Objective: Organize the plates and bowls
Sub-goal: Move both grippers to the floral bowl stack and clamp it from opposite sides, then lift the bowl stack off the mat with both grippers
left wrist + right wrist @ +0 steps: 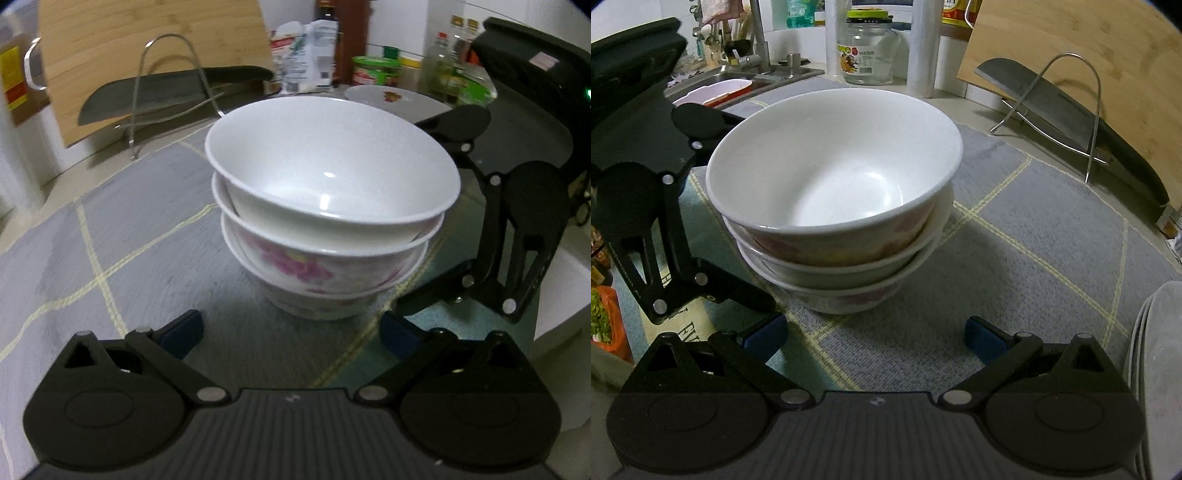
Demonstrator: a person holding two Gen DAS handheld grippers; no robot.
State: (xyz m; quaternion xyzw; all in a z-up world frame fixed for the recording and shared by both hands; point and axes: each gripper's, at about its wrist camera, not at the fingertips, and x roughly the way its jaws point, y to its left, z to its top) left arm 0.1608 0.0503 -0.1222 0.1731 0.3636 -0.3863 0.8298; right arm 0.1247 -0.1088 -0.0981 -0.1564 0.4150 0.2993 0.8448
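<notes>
three white bowls (328,218) (pink flowers outside) sit nested on the grey mat (122,229), well inside its edges. left gripper (291,332) and right gripper (875,338) both gape wide, gripping nothing

Top bowl (332,162) of the stack: plain white inside, pink and yellow blotches on its outer wall in the right wrist view. Middle bowl (325,236): white. Bottom bowl (314,280): white with pink-magenta flower print and a touch of yellow. Mat (110,229) beneath: grey weave crossed by pale yellow lines in a wide grid. Far plate (395,99): white, small red-brown motif at centre. Cutting board (147,44): light bamboo, striped grain. Cleaver (147,96): dark grey blade, black handle. Wire rack (166,92): silver. Glass jar (868,55): clear, yellow-green lid, yellow label. Both grippers: black, blue pads (982,339).
</notes>
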